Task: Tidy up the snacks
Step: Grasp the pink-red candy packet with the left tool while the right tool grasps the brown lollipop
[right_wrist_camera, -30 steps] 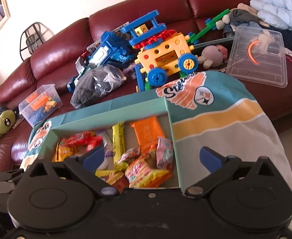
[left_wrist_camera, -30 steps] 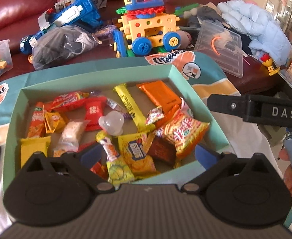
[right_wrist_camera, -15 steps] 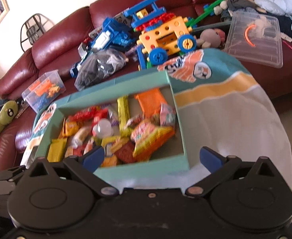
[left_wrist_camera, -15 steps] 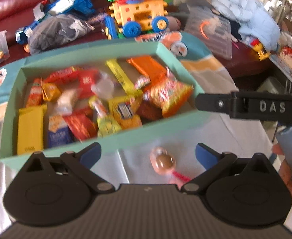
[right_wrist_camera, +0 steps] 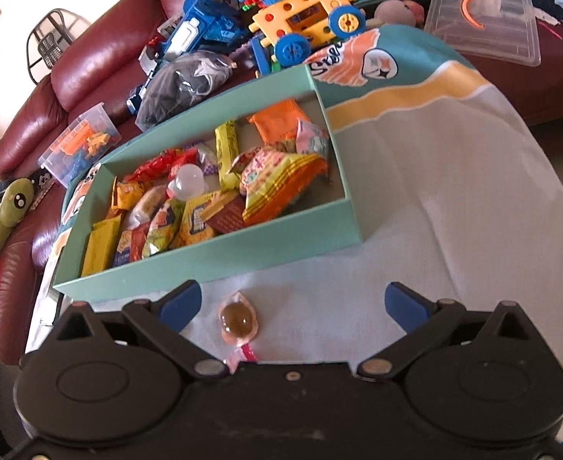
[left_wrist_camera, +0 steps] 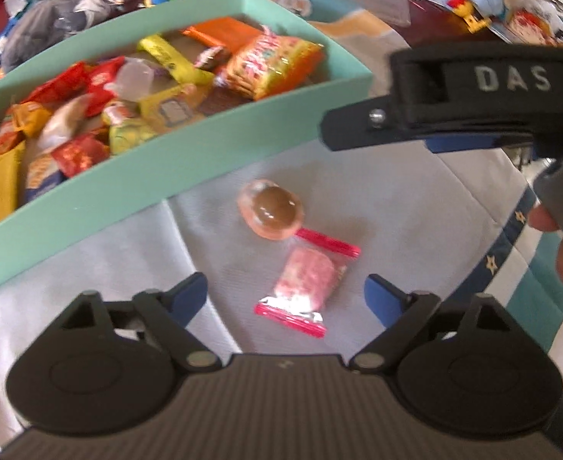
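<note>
Left gripper view alone shows pink packet.

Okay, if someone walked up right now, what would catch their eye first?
Probably the teal box crammed with bright snack packets, on the cloth in front of the red sofa. Next, two loose sweets lying outside it: a brown candy and a pink packet, between the left gripper's open fingers.
</note>
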`<action>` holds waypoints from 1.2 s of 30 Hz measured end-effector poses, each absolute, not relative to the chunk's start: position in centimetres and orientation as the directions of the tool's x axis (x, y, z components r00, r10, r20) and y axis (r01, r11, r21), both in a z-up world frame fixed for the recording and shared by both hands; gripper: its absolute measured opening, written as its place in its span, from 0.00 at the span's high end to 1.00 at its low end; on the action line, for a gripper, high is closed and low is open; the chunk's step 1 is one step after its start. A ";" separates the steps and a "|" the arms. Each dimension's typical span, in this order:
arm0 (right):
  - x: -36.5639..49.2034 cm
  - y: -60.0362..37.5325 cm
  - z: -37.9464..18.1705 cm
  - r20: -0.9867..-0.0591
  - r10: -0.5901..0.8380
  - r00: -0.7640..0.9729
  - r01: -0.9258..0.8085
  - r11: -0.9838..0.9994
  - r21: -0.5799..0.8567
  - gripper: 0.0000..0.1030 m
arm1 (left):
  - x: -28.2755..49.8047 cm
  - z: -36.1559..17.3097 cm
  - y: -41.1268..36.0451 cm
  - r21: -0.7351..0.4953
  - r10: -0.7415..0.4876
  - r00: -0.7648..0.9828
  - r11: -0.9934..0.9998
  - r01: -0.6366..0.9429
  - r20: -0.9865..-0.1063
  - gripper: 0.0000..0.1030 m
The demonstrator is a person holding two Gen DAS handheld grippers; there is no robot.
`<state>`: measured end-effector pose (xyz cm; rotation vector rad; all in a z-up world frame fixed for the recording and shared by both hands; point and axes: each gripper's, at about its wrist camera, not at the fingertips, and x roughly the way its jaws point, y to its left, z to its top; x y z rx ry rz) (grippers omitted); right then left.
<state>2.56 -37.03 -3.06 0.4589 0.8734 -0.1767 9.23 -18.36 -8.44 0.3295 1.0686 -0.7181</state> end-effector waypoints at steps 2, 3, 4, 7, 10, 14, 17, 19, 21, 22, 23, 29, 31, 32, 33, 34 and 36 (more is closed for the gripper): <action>2.6 -36.9 -3.3 -0.775 0.041 0.631 0.329 0.890 0.315 0.00 | 8.9 -8.6 -18.6 -0.091 -0.382 0.277 0.713 0.695 -0.881 0.62; 2.7 -36.8 -3.4 -0.776 0.042 0.630 0.327 0.891 0.314 0.01 | 8.7 -8.5 -18.7 -0.064 -0.374 0.299 0.710 0.702 -0.878 0.73; 2.7 -36.6 -3.5 -0.775 0.043 0.630 0.323 0.893 0.312 0.04 | 8.7 -8.5 -18.6 -0.059 -0.373 0.300 0.706 0.706 -0.878 0.73; 3.0 -36.1 -3.7 -0.779 0.052 0.625 0.306 0.901 0.306 0.24 | 9.6 -8.5 -17.5 -0.073 -0.367 0.313 0.742 0.666 -0.876 0.73; 3.4 -35.4 -4.2 -0.788 0.075 0.611 0.279 0.911 0.304 0.46 | 10.6 -8.4 -15.5 -0.072 -0.341 0.346 0.795 0.603 -0.874 0.73; 4.4 -33.9 -4.8 -0.802 0.106 0.588 0.228 0.929 0.291 0.57 | 11.9 -8.4 -12.3 -0.072 -0.303 0.378 0.853 0.516 -0.875 0.72; 5.2 -32.8 -5.2 -0.807 0.116 0.579 0.194 0.942 0.275 0.57 | 13.1 -8.6 -10.0 -0.069 -0.270 0.406 0.893 0.446 -0.873 0.70; 5.9 -32.2 -5.5 -0.813 0.118 0.571 0.174 0.950 0.259 0.57 | 13.9 -8.6 -8.7 -0.075 -0.259 0.420 0.911 0.406 -0.870 0.69; 6.4 -31.5 -5.8 -0.819 0.110 0.563 0.155 0.959 0.235 0.57 | 14.2 -8.5 -8.0 -0.083 -0.259 0.423 0.917 0.390 -0.869 0.56; 6.6 -31.1 -6.0 -0.822 0.099 0.561 0.147 0.965 0.216 0.57 | 14.2 -8.5 -7.9 -0.073 -0.247 0.429 0.921 0.382 -0.869 0.40; 6.7 -30.6 -6.1 -0.824 0.085 0.560 0.137 0.971 0.194 0.57 | 14.3 -8.5 -7.8 -0.059 -0.232 0.437 0.925 0.375 -0.869 0.35; 6.4 -28.3 -6.2 -0.827 0.026 0.562 0.059 0.996 0.071 0.74 | 13.7 -8.9 -7.9 -0.025 -0.218 0.452 0.919 0.395 -0.865 0.32; 6.2 -28.2 -6.1 -0.828 0.036 0.560 0.059 0.995 0.083 0.74 | 13.6 -9.0 -8.0 -0.023 -0.220 0.452 0.916 0.401 -0.865 0.32; 6.0 -28.4 -6.2 -0.826 0.038 0.562 0.063 0.994 0.089 0.74 | 13.5 -9.0 -8.1 -0.019 -0.221 0.452 0.912 0.409 -0.864 0.32; 5.8 -28.7 -6.2 -0.825 0.042 0.563 0.068 0.993 0.097 0.74 | 13.5 -9.1 -8.3 -0.015 -0.224 0.451 0.907 0.422 -0.864 0.34; 5.7 -28.9 -6.2 -0.824 0.045 0.565 0.077 0.991 0.107 0.74 | 13.4 -9.0 -8.6 -0.009 -0.229 0.453 0.899 0.437 -0.862 0.44; 5.7 -29.3 -6.2 -0.824 0.050 0.564 0.093 0.988 0.123 0.74 | 13.1 -8.9 -9.0 0.006 -0.239 0.461 0.883 0.469 -0.855 0.74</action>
